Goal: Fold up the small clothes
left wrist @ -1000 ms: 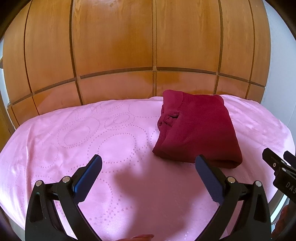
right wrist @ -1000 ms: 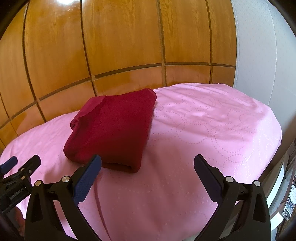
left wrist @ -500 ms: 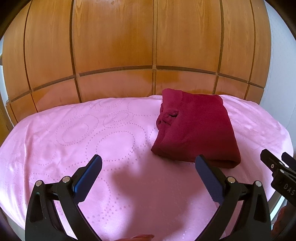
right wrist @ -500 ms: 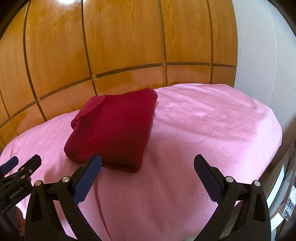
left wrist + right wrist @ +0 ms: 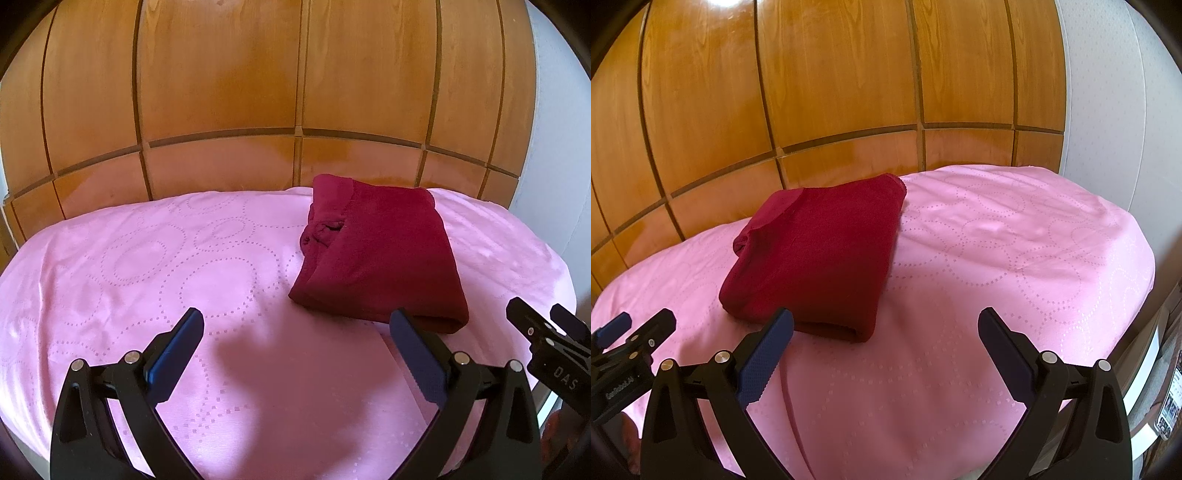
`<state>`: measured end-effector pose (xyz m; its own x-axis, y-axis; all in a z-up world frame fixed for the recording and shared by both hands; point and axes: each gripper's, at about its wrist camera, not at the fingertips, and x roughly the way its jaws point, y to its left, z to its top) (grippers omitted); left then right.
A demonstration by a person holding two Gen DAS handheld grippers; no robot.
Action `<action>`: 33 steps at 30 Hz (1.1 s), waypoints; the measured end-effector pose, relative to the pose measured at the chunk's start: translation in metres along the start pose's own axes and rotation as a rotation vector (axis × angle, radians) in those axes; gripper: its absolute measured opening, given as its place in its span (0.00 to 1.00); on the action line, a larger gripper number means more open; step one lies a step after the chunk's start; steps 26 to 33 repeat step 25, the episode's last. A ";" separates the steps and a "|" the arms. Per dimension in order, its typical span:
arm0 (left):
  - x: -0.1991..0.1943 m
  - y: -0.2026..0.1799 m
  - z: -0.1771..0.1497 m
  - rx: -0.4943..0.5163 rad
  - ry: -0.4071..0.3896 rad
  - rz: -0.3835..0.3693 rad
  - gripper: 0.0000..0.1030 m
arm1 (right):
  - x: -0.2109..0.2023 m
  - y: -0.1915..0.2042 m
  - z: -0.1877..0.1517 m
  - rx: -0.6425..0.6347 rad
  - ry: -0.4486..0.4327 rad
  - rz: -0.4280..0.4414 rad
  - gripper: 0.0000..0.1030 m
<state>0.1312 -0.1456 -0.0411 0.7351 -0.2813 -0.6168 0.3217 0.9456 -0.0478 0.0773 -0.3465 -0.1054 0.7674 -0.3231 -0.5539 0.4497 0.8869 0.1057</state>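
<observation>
One dark red garment (image 5: 380, 258), already folded into a compact rectangle, lies on the pink bed cover (image 5: 155, 280) toward the far side of the bed, near the wooden panel wall (image 5: 221, 92). In the left wrist view it sits right of centre; in the right wrist view (image 5: 816, 258) it sits left of centre, so it lies between the two claws and slightly beyond them.

Left claw (image 5: 295, 325): wide, nothing between the fingers, over bare cover just short of the garment's near edge. Right claw (image 5: 886, 325): wide too, holding nothing, its left finger just in front of the garment's near folded corner. Each claw shows at the edge of the other's view. Neither touches the cloth.

Handling, as a guess: soft knit, light, limp, no stiffness, not fragile. Layers will slide and the stack will sag if lifted by one point. The cover looks smooth and a bit slick, so the bundle may skate when pushed. Best hold is probably the thick rounded fold along the near edge, pinching all layers together, one claw per near corner. The bunched, loose bit on the left side looks like the weak spot; a grab there would likely unravel the fold.

Count: one garment, two claws, one bed. Fold looks basically done.
</observation>
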 end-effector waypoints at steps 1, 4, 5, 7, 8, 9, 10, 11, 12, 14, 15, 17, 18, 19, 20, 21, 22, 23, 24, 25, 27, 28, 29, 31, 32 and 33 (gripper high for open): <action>0.000 -0.001 0.000 -0.001 0.000 -0.004 0.98 | 0.000 0.000 0.000 0.000 0.000 0.000 0.96; -0.001 -0.001 0.000 -0.007 0.002 -0.011 0.98 | 0.000 0.000 0.000 0.000 0.002 0.001 0.96; 0.000 -0.002 0.000 -0.009 0.001 -0.010 0.98 | 0.001 0.000 0.000 0.000 0.002 0.001 0.96; -0.001 -0.001 0.000 -0.012 -0.005 -0.007 0.98 | 0.001 0.000 -0.001 0.000 0.002 0.001 0.96; -0.002 -0.001 -0.001 -0.011 -0.011 -0.007 0.98 | 0.001 0.000 -0.001 0.000 0.003 0.001 0.96; -0.003 -0.002 -0.001 -0.006 -0.023 -0.004 0.98 | 0.001 0.001 -0.002 -0.001 0.003 0.001 0.96; -0.003 -0.004 -0.001 0.000 -0.030 0.002 0.98 | 0.001 0.001 -0.002 -0.001 0.003 0.001 0.96; -0.004 -0.006 -0.002 0.013 -0.039 0.012 0.98 | 0.001 0.001 -0.003 -0.002 0.004 0.001 0.96; -0.005 -0.008 -0.002 0.025 -0.044 0.016 0.98 | 0.001 0.002 -0.003 -0.002 0.005 0.001 0.96; -0.005 -0.010 -0.002 0.034 -0.048 0.016 0.98 | 0.002 0.002 -0.003 -0.002 0.006 0.004 0.96; -0.005 -0.011 -0.002 0.036 -0.048 0.015 0.98 | 0.003 0.001 -0.004 -0.002 0.007 0.004 0.96; -0.004 -0.011 -0.002 0.036 -0.040 0.013 0.98 | 0.003 0.001 -0.004 -0.002 0.009 0.003 0.96; -0.002 -0.011 -0.002 0.035 -0.030 0.009 0.98 | 0.004 0.001 -0.004 -0.002 0.011 0.003 0.96; 0.001 -0.011 -0.002 0.034 -0.017 0.005 0.98 | 0.005 0.001 -0.005 -0.002 0.014 0.003 0.96; 0.003 -0.010 -0.001 0.034 -0.007 0.004 0.98 | 0.007 0.000 -0.006 0.000 0.022 0.003 0.96; 0.008 -0.008 -0.001 0.033 0.011 0.006 0.98 | 0.010 -0.001 -0.006 0.001 0.030 0.005 0.96; 0.011 -0.006 -0.002 0.030 0.021 0.011 0.98 | 0.013 -0.002 -0.008 0.003 0.042 0.006 0.96; 0.015 -0.002 -0.002 0.027 0.031 0.020 0.98 | 0.017 -0.004 -0.008 0.005 0.051 0.007 0.96; 0.019 0.003 -0.001 0.023 0.039 0.027 0.98 | 0.022 -0.007 -0.011 0.012 0.068 0.002 0.96; 0.024 0.010 -0.001 0.015 0.050 0.035 0.98 | 0.027 -0.010 -0.011 0.018 0.077 -0.003 0.96; 0.024 0.010 -0.001 0.015 0.050 0.035 0.98 | 0.027 -0.010 -0.011 0.018 0.077 -0.003 0.96; 0.024 0.010 -0.001 0.015 0.050 0.035 0.98 | 0.027 -0.010 -0.011 0.018 0.077 -0.003 0.96; 0.024 0.010 -0.001 0.015 0.050 0.035 0.98 | 0.027 -0.010 -0.011 0.018 0.077 -0.003 0.96; 0.024 0.010 -0.001 0.015 0.050 0.035 0.98 | 0.027 -0.010 -0.011 0.018 0.077 -0.003 0.96; 0.024 0.010 -0.001 0.015 0.050 0.035 0.98 | 0.027 -0.010 -0.011 0.018 0.077 -0.003 0.96; 0.024 0.010 -0.001 0.015 0.050 0.035 0.98 | 0.027 -0.010 -0.011 0.018 0.077 -0.003 0.96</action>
